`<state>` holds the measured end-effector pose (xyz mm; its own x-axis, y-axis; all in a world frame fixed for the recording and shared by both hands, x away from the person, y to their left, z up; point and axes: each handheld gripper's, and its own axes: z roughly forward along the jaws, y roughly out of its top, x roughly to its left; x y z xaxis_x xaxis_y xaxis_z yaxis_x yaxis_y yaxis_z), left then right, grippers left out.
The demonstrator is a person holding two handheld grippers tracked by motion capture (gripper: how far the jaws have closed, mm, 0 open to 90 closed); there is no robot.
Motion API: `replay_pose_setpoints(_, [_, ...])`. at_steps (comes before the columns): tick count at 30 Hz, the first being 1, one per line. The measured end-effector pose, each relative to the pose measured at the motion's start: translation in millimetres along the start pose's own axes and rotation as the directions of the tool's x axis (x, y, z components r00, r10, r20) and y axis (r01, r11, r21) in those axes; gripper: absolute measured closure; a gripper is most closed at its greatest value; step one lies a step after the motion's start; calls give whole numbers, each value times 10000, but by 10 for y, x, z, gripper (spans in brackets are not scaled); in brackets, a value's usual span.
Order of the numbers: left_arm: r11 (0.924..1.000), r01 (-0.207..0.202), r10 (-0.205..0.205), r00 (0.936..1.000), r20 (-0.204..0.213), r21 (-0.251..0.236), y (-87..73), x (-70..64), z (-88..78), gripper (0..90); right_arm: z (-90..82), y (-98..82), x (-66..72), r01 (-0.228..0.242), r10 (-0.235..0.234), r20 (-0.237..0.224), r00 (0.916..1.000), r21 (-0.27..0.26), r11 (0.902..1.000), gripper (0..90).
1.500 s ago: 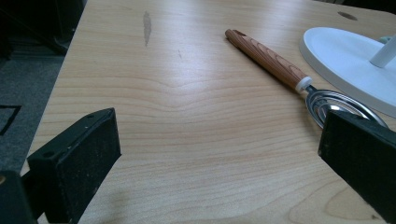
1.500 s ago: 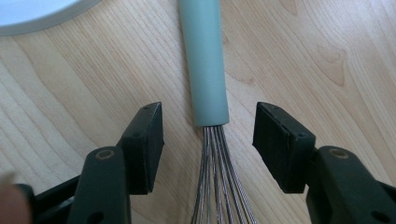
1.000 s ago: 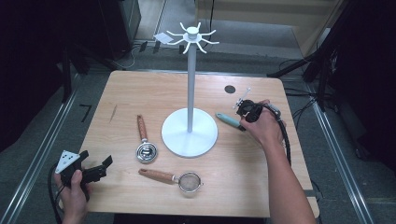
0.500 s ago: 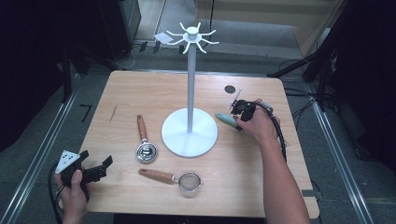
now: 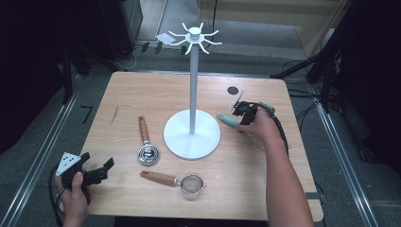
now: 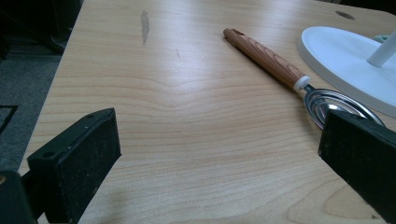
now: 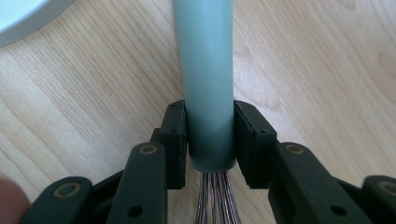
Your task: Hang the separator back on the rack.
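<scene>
Dark floor and cables ring a pale wooden table (image 5: 142, 94), and a white hook stand (image 5: 192, 135) rises from a round base near its middle. From the high view, the right gripper (image 5: 242, 112) sits just right of that base, over a whisk with a grey-green handle (image 5: 228, 120) lying flat on the wood, the free end of the handle pointing toward the base. That view cannot settle the grip; the right gripper view does: the handle (image 7: 208, 84) runs up between the two black jaws, both pads are against its sides close to the end where the thin wires (image 7: 214, 198) come out, and the jaws have just been closing onto it. The white base edge (image 7: 23, 18) shows at the upper left corner there.

At the near left corner of the table the left gripper (image 5: 97, 172) rests in a hand, jaws spread wide with nothing between them. Its own view looks across bare wood to a wooden-handled coiled whisk (image 6: 285, 74) beside the base. The high view adds a wooden-handled mesh strainer (image 5: 177, 180) near the front edge.
</scene>
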<state>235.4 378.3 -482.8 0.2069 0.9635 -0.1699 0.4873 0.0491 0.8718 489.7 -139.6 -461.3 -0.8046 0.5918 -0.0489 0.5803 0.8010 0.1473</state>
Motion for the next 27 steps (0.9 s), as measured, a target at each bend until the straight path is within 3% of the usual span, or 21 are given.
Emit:
replay_pose_setpoints(1, [10000, -9, 9, 10000, -1, 14, 0, -2, 2, 0, 1, 20, -7, -72, 78, -140, 9999, 438, 9990, 687])
replay_pose_setpoints(7, [10000, -15, 15, 10000, -18, 86, 3, -5, 7, 0, 10, 77, -30, -68, 110, -440, 9990, 940, 9955, 703])
replay_pose_setpoints(16, [9999, 6, -6, 10000, 25, 102, 4, 0, 7, 0, 2, 87, 43, 124, -122, -35, 9999, 865, 9962, 712])
replay_pose_setpoints(21, [9999, -3, 3, 10000, -3, 148, 6, -1, 13, 0, 3, 79, 28, -328, 345, -193, 9992, 794, 9963, 713])
replay_pose_setpoints(22, [9999, 2, -2, 10000, 29, 129, 5, 1, 10, 0, 0, 53, 45, -492, 510, -317, 9982, 557, 9972, 714])
replay_pose_setpoints(27, [9999, 28, -28, 10000, 42, 118, 7, 3, 13, 0, -11, 7, 110, -218, 227, -188, 9996, 470, 9987, 714])
